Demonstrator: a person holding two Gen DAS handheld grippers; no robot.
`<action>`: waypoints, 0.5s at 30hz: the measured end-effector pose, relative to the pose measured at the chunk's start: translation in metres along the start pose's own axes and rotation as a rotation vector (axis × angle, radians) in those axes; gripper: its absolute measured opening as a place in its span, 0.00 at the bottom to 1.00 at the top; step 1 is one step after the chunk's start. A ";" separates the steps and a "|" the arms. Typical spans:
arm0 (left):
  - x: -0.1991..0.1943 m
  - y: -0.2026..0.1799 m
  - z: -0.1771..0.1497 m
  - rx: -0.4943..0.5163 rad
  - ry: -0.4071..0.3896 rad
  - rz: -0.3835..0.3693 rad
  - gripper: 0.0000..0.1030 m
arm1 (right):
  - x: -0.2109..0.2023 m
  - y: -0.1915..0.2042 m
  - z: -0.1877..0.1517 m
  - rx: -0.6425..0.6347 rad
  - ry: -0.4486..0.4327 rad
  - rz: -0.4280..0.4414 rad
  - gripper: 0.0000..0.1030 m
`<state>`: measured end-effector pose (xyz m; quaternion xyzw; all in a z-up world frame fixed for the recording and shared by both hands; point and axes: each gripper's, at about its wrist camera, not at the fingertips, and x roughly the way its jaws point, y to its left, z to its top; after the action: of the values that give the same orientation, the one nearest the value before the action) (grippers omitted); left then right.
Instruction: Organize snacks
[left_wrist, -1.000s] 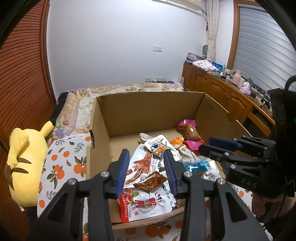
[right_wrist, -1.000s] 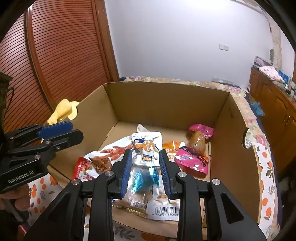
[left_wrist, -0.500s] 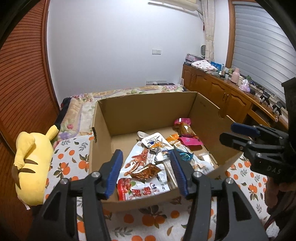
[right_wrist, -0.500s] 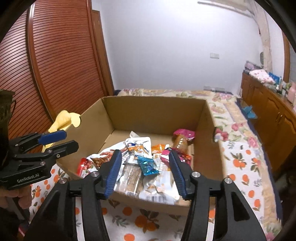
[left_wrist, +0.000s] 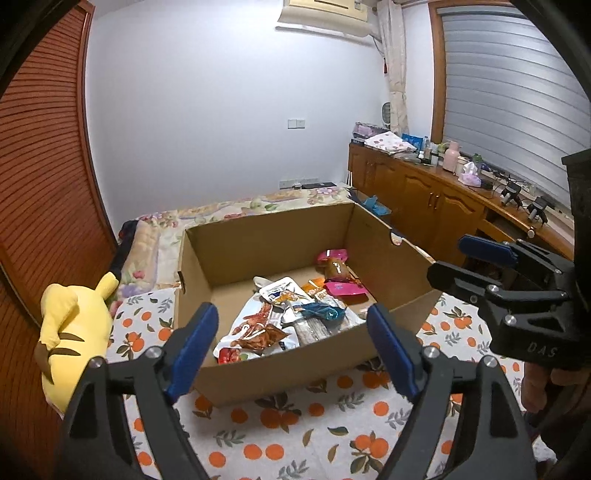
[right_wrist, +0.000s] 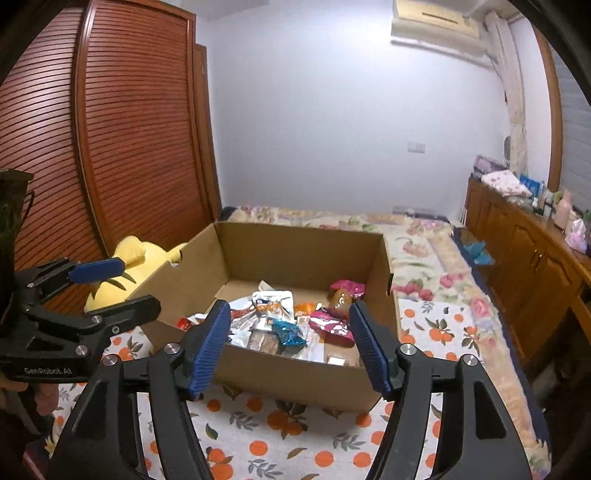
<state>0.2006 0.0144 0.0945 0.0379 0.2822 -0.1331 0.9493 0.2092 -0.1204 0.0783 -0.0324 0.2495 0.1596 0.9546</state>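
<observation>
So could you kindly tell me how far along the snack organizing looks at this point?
Done: the assorted snack packets lie in a loose pile inside the open brown cardboard box on the orange-print bedsheet. In hand: nothing. The left gripper and right gripper both hang outside the near wall, their jaws just opening, empty. Left: no packet shows outside the box; at most, tidying the pile.

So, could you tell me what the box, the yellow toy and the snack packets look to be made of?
The box: plain brown cardboard, matte, with folded walls. The yellow toy: soft plush fabric, rounded and stuffed-looking. The snack packets: probably plastic or foil film, judging by their glossy, crinkled, silvery surfaces.
</observation>
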 end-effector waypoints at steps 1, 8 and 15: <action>-0.004 -0.002 -0.001 0.005 -0.009 0.005 0.85 | -0.004 0.001 -0.001 0.002 -0.008 -0.003 0.73; -0.036 -0.008 -0.002 -0.011 -0.066 0.041 0.96 | -0.021 0.002 -0.011 0.021 -0.020 -0.004 0.90; -0.068 -0.005 -0.009 -0.044 -0.127 0.048 1.00 | -0.036 0.001 -0.023 0.042 -0.027 -0.010 0.91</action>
<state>0.1401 0.0263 0.1243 0.0153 0.2235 -0.1060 0.9688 0.1683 -0.1332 0.0759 -0.0115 0.2396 0.1500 0.9591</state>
